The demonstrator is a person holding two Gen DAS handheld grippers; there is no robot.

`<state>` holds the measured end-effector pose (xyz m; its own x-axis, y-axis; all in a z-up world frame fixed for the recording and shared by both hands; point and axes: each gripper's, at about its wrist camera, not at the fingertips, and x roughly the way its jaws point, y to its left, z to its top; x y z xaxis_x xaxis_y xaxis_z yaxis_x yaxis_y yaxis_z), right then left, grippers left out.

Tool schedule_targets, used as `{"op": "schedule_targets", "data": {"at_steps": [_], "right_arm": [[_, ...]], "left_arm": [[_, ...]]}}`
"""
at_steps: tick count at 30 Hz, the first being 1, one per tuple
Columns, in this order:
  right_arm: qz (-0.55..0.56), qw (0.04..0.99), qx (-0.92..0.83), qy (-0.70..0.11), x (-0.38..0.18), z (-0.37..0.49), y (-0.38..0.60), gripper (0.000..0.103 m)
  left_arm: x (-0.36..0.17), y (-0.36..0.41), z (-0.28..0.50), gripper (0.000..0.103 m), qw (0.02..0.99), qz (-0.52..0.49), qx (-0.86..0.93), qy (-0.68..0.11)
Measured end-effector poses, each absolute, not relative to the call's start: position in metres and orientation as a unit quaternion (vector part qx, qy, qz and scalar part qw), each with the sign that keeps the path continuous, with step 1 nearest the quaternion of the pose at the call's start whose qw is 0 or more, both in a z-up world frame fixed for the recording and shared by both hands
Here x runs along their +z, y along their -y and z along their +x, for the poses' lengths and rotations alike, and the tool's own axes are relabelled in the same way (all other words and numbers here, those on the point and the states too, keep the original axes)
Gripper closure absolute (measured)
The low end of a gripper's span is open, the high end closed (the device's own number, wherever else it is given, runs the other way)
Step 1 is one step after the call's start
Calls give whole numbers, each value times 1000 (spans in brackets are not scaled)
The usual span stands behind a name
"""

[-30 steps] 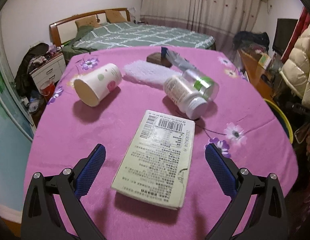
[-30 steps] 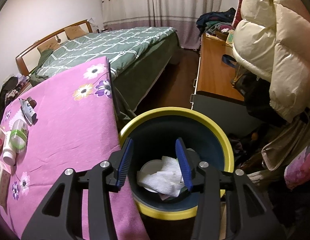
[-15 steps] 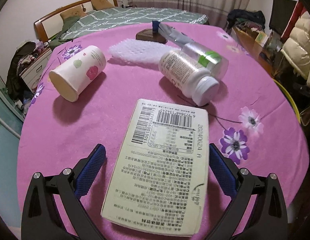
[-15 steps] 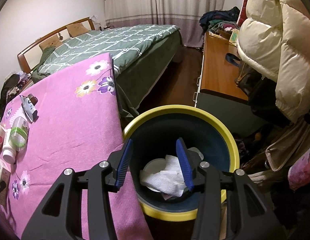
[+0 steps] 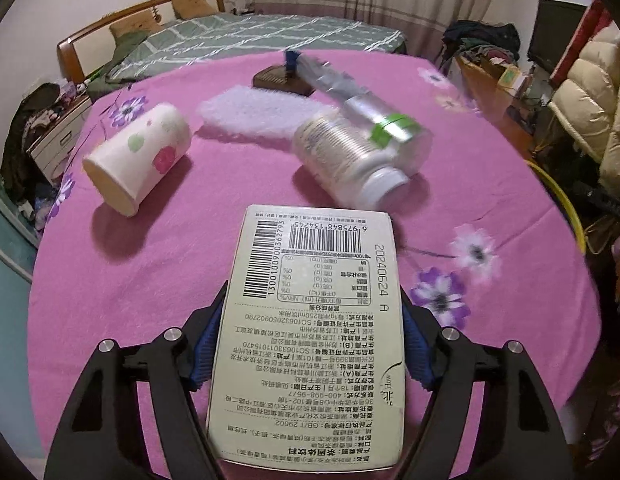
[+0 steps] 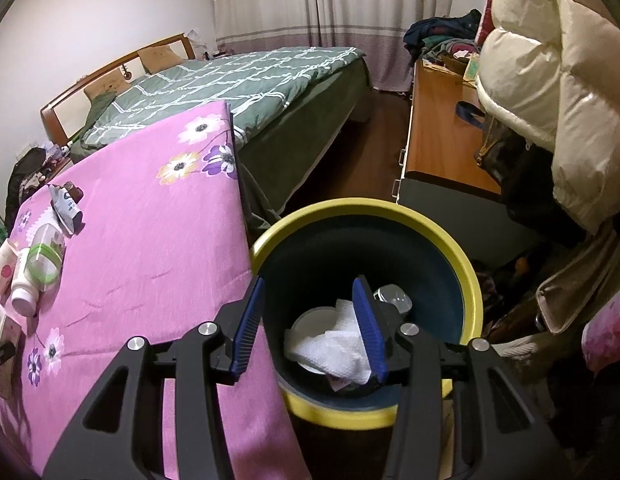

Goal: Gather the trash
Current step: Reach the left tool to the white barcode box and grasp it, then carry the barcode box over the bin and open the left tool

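the carton (image 5: 316, 320) lay between the closing left gripper (image 5: 310, 350), pads at its long edges, long axis toward 12 o'clock. the right gripper (image 6: 308, 326) hung half-spread and empty over the bin (image 6: 468, 276)

Matt printed cardboard box (image 5: 314, 332)

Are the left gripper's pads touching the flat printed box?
Touching. The left wrist view shows both closing blue pads against the box's long edges, no gap visible.

A flat printed cardboard carton (image 5: 316, 332) lies at lower centre on the pink flowered tablecloth (image 5: 214, 216); a tipped flowered paper cup (image 5: 140, 158) upper left, a white plastic pill bottle (image 5: 346, 160) upper right.
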<state>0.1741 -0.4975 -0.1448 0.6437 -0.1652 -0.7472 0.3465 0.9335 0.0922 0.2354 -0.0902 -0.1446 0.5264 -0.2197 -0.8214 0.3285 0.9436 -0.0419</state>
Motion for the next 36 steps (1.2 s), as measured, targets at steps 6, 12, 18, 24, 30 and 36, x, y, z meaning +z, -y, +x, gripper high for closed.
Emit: {"op": "schedule_targets", "data": {"at_steps": [6, 12, 18, 24, 30, 36], "right_arm": [[128, 902, -146, -386, -142, 155, 506, 59], [139, 904, -161, -370, -138, 137, 526, 59], [153, 901, -183, -361, -139, 113, 553, 55], [164, 897, -204, -357, -142, 92, 577, 54], [173, 894, -214, -355, -145, 74, 595, 54], [186, 888, -225, -356, -151, 63, 607, 51]], "left_arm": [[-107, 118, 218, 30, 886, 60, -180, -422], [-77, 178, 210, 30, 885, 74, -237, -395], [-72, 268, 218, 30, 865, 102, -295, -393], [-79, 357, 229, 30, 845, 121, -335, -400], [-95, 436, 239, 30, 829, 144, -360, -404], [-107, 489, 240, 26, 825, 158, -368, -400]]}}
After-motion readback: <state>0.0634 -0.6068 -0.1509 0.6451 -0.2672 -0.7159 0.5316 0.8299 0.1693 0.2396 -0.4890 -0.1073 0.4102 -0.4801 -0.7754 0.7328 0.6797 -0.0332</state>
